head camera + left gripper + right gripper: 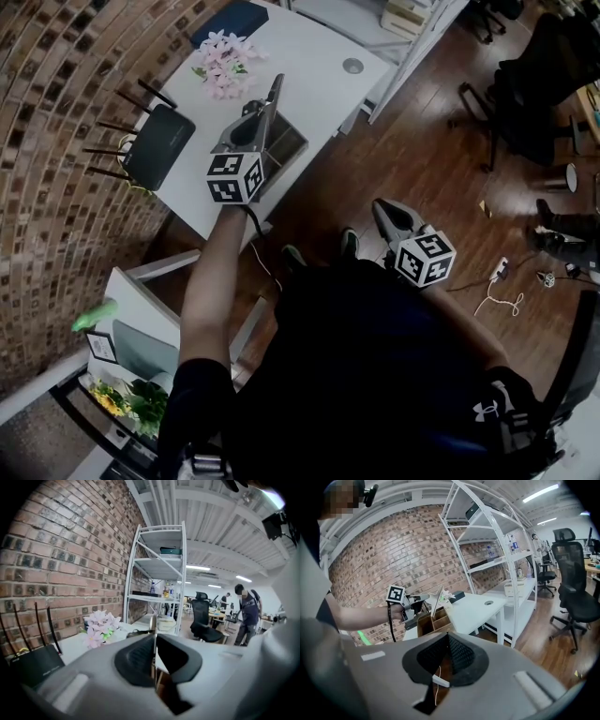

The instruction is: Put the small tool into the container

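My left gripper is held out over the white desk, just above a wooden container with compartments. Its jaws are shut on a thin silvery small tool, which sticks out past the fingertips. In the left gripper view the small tool stands as a narrow metal strip between the closed pads. The right gripper view shows the small tool above the wooden container. My right gripper hangs low beside my body, off the desk, shut with nothing in it.
A black router with antennas and pink flowers sit on the desk left of and behind the container. A white shelf rack stands beyond the desk. Office chairs and a person are farther back on the wood floor.
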Demonstrator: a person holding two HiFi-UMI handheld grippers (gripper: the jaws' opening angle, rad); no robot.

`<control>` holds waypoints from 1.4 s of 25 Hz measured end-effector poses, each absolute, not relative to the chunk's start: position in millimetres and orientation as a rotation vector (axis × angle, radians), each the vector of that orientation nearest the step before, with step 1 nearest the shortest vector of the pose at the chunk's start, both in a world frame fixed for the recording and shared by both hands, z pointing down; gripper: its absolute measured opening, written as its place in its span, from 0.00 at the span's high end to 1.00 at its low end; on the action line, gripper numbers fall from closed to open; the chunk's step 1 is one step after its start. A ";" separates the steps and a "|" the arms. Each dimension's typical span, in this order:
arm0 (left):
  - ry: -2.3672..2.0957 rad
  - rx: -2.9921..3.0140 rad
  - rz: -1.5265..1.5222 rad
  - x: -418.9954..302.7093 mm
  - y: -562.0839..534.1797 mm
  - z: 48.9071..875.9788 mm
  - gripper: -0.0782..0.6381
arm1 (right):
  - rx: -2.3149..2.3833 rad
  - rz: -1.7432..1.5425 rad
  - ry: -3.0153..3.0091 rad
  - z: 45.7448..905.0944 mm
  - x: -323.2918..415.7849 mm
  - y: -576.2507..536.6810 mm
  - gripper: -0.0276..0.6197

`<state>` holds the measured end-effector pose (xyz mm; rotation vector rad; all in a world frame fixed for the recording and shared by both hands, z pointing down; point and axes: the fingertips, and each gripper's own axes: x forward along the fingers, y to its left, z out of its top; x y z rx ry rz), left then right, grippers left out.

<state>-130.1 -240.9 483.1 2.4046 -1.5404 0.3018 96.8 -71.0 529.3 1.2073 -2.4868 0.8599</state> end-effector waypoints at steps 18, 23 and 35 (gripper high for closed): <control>-1.508 2.414 0.382 -132.4 -241.8 520.9 0.87 | 1.222 0.869 -2.461 531.8 92.7 -76.7 0.95; -1.494 2.394 0.434 -126.6 -236.3 540.1 0.87 | 1.222 0.883 -2.455 533.8 91.8 -78.4 0.95; -1.475 2.298 0.508 -130.7 -230.5 569.6 0.86 | 1.206 0.898 -2.459 536.0 82.3 -79.8 0.95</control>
